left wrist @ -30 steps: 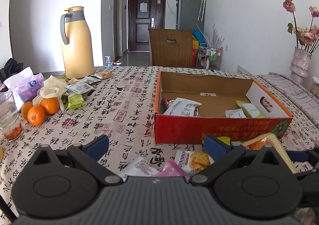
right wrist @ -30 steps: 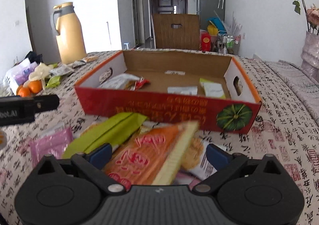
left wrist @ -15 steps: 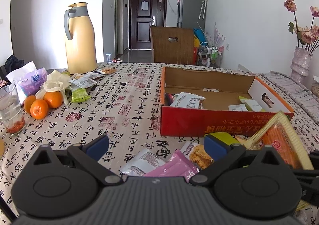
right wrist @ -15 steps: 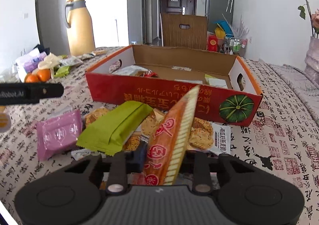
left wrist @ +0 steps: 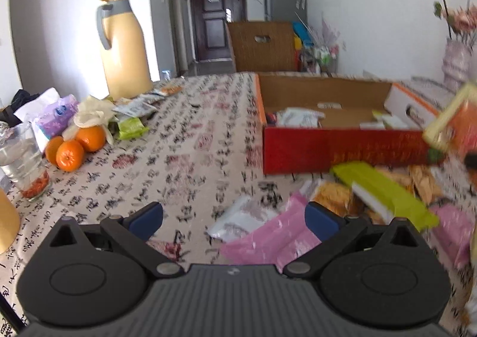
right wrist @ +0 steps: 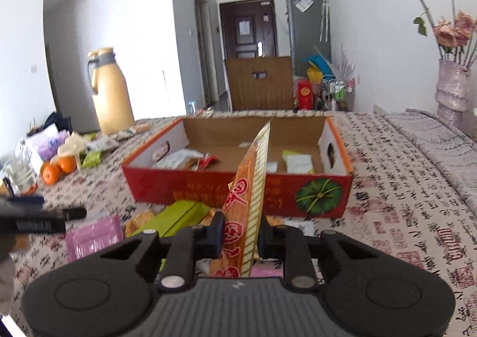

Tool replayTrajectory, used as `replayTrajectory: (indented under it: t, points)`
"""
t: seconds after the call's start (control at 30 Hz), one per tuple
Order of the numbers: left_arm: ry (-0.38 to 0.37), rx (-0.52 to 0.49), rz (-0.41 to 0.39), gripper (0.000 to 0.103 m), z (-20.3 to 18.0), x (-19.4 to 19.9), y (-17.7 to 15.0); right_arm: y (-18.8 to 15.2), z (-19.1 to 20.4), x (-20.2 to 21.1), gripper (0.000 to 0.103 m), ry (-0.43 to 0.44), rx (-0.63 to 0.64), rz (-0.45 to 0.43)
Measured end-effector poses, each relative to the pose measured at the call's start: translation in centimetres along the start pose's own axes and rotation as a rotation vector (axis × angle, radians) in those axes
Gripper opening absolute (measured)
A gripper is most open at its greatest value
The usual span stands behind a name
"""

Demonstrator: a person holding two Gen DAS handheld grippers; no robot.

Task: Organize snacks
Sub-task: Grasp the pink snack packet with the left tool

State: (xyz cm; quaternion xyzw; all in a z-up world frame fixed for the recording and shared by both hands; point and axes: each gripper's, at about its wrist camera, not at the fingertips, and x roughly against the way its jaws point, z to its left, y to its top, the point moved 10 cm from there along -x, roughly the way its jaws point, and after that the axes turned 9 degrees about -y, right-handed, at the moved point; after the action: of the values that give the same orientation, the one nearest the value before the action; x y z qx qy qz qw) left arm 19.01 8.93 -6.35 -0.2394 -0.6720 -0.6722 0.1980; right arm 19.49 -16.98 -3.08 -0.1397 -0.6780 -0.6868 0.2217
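My right gripper (right wrist: 240,234) is shut on an orange snack packet (right wrist: 249,196), held on edge above the table in front of the red cardboard box (right wrist: 238,191). The packet shows blurred at the right edge of the left wrist view (left wrist: 459,125). The box (left wrist: 337,149) holds several small packets. My left gripper (left wrist: 234,219) is open and empty, just above a pink packet (left wrist: 268,241) and a white packet (left wrist: 238,219). A green packet (left wrist: 384,193) and cracker packets (left wrist: 334,196) lie in front of the box.
A yellow thermos jug (left wrist: 123,47), oranges (left wrist: 77,146), tissues (left wrist: 55,116), more snack packets (left wrist: 132,107) and a glass (left wrist: 23,164) stand at the left. A vase of flowers (right wrist: 451,83) stands at the far right. A wooden chair (right wrist: 259,83) is behind the table.
My right gripper closed on the orange packet and lifted it up, turning it on edge toward the box. My left gripper drew back and left a little, staying open.
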Motion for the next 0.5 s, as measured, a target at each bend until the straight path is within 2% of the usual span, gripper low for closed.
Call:
replayTrajectory:
  t: [0.2,0.3,0.5]
  points:
    - [-0.074,-0.078,0.022,0.103,-1.8,-0.6,-1.3,0.9,-2.4,0.3,0.021,-0.039,-0.051,-0.028]
    - [-0.099,-0.149,0.035,0.103,-3.2,-1.0,-1.8,0.9,-3.3,0.3,0.021,-0.053,-0.067,-0.033]
    - [-0.086,-0.255,0.081,0.103,-4.5,-3.0,-2.8,0.7,-4.4,0.2,0.021,-0.068,-0.087,-0.031]
